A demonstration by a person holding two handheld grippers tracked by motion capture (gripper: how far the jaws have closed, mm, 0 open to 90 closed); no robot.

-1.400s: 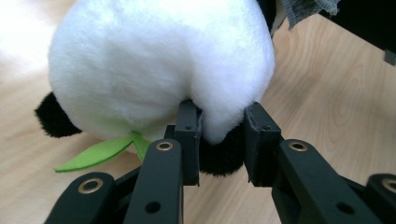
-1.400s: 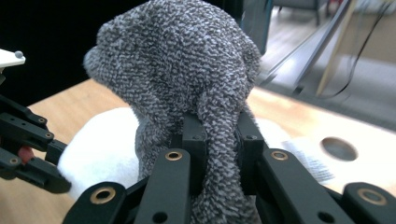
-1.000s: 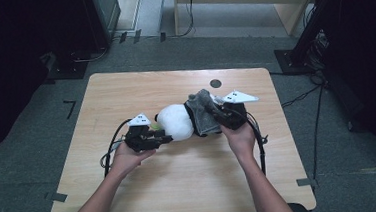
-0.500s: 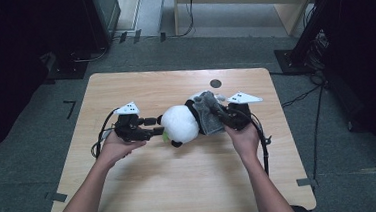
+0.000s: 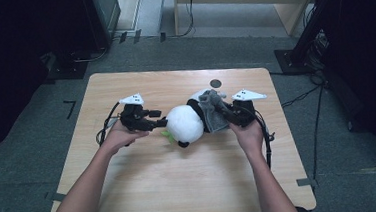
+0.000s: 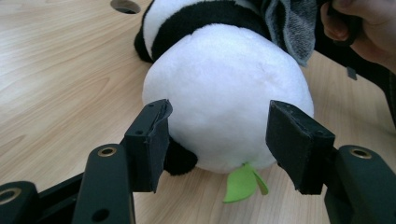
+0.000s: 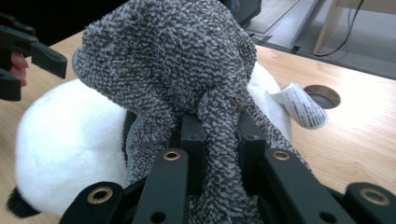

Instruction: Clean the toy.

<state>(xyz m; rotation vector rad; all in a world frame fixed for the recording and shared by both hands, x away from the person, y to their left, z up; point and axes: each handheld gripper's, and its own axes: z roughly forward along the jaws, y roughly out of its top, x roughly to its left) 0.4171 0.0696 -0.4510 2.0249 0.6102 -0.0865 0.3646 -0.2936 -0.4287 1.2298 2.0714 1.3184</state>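
Left gripper (image 6: pixel 217 144) spread wide after just opening, pads clear of the plush panda (image 6: pixel 229 93) right ahead, white head between them. Right gripper (image 7: pixel 220 154) clamped on the grey knit garment (image 7: pixel 187 70) over the panda's body. Soft, light, squashy; best pinched at cloth folds. Face hidden; label (image 7: pixel 299 105) unreadable.

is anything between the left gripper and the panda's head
Nothing visible. In the left gripper view, the left gripper has its fingers apart on either side of the panda's white head, with clear air between. The grey cloth sits farther back, clamped in the right gripper.
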